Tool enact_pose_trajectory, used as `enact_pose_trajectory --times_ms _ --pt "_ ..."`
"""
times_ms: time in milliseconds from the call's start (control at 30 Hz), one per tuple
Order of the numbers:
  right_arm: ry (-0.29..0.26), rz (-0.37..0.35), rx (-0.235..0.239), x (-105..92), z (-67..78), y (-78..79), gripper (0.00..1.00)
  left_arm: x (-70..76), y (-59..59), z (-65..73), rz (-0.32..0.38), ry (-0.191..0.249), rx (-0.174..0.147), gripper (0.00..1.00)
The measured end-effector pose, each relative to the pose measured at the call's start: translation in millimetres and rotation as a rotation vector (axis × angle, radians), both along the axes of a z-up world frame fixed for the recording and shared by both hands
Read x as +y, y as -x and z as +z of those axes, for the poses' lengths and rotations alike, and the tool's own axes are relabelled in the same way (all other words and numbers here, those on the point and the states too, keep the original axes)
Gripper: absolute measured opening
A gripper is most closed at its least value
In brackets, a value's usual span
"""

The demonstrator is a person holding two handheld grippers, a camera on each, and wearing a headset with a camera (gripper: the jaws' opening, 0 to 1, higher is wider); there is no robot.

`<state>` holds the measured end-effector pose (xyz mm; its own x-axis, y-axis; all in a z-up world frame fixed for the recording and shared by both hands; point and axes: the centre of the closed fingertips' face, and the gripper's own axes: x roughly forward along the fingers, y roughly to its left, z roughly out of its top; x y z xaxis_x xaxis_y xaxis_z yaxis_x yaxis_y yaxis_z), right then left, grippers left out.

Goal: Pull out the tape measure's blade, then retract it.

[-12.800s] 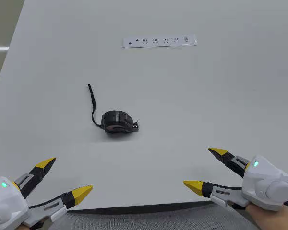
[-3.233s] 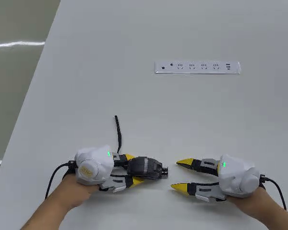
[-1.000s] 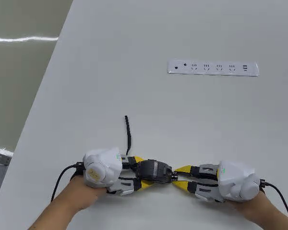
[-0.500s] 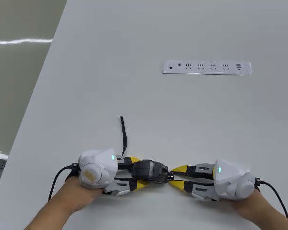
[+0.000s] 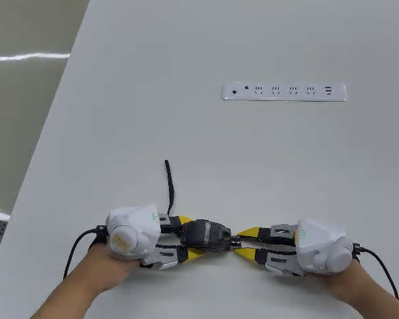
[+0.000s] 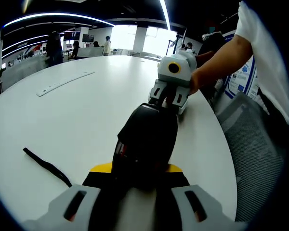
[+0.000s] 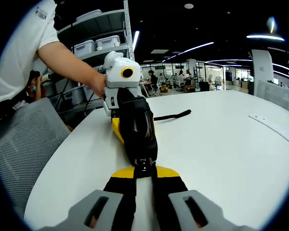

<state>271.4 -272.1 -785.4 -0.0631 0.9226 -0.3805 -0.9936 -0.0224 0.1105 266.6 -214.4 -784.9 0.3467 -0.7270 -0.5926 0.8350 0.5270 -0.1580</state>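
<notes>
Black, hard-cased tape measure [image 5: 207, 235] sits low centre in the head view on the worktop [image 5: 253, 166], clenched in the left claw [image 5: 191, 236]. The right claw [image 5: 243, 241] pinches its end hook [image 7: 143, 164]. The case looks rigid and the hook thin and slippery.

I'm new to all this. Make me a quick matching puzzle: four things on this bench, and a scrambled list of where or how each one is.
1 tape measure
2 power strip
3 strap
4 right gripper

A white, far across the table
B shut on the blade tip
C thin, trailing along the table
D clamped in the left gripper

Pairs: 1-D, 2-A, 3-C, 4-B
</notes>
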Motion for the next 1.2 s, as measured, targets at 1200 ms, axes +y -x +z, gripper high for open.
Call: enact_pose_trajectory --times_ms 1200 --pt "0.0 -0.037 0.02 -32.7 1.4 -5.5 0.11 1.0 -0.1 -1.0 -0.008 0.003 -0.003 0.28"
